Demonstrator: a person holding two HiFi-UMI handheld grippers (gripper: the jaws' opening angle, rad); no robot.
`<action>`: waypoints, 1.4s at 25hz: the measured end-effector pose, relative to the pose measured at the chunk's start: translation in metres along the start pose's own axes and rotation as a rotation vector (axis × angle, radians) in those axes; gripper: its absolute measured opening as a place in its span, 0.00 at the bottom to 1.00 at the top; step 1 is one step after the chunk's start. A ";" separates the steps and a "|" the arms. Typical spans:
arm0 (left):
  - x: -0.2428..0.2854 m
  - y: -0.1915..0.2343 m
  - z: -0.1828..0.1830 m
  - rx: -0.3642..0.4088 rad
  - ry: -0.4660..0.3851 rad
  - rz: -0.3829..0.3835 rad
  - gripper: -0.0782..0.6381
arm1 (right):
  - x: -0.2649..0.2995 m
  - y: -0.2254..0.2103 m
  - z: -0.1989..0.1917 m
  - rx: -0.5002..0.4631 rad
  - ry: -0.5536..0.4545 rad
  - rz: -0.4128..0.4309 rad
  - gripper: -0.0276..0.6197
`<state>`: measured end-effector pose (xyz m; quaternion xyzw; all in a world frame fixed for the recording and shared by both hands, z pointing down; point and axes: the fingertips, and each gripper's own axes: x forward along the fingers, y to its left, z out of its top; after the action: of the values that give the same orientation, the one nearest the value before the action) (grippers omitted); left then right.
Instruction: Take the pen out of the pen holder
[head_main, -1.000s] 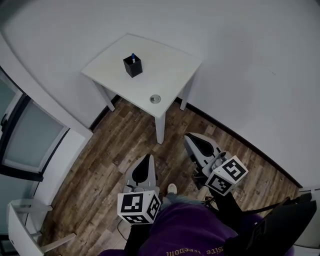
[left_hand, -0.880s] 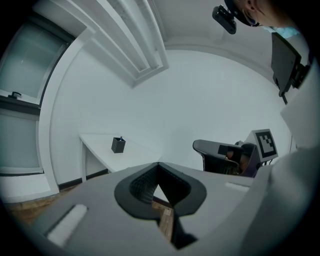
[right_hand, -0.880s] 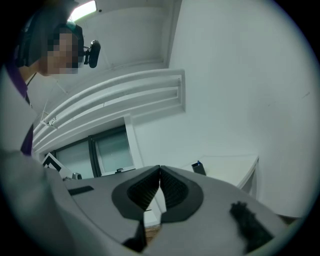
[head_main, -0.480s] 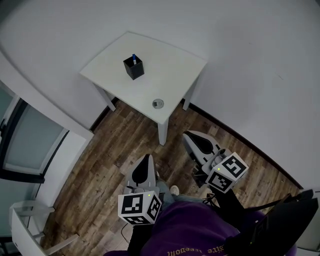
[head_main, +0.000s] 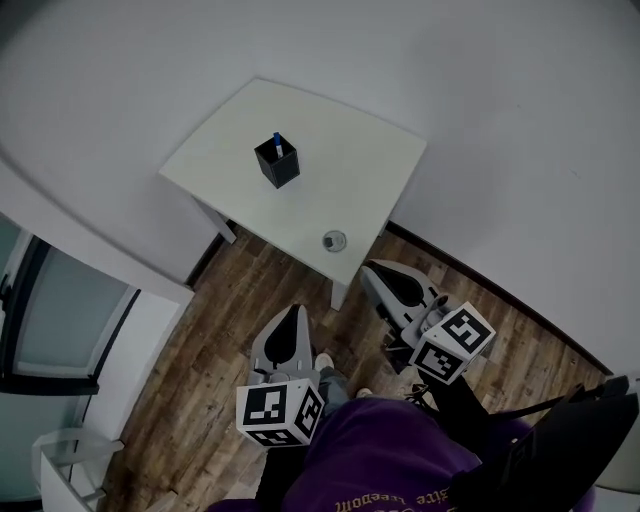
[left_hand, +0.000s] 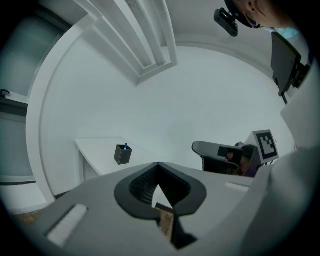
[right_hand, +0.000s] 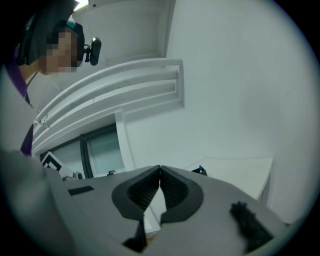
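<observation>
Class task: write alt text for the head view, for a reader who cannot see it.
A blue-tipped pen stands in a black square pen holder on a white square table by a white wall. Nearer, over brown wooden floor, the left gripper and right gripper point towards the table, both shut and empty.

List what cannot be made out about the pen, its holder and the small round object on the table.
The pen: head view, only the blue tip shows; the pen holder hides the rest.
The small round object on the table: head view, too small to identify.
The pen holder, right gripper view: mostly hidden behind the right gripper.
</observation>
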<state>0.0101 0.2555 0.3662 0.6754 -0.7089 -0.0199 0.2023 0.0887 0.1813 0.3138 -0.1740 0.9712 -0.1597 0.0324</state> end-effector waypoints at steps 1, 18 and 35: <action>0.006 0.007 0.003 0.000 0.001 -0.004 0.12 | 0.008 -0.003 0.000 0.000 0.000 -0.005 0.06; 0.073 0.074 0.018 -0.037 0.032 -0.020 0.12 | 0.087 -0.043 -0.011 0.012 0.038 -0.058 0.06; 0.188 0.073 0.056 -0.038 0.007 0.063 0.12 | 0.148 -0.143 0.023 0.033 0.068 0.051 0.06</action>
<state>-0.0779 0.0666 0.3860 0.6489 -0.7286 -0.0248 0.2181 -0.0002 -0.0037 0.3370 -0.1429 0.9731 -0.1807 0.0065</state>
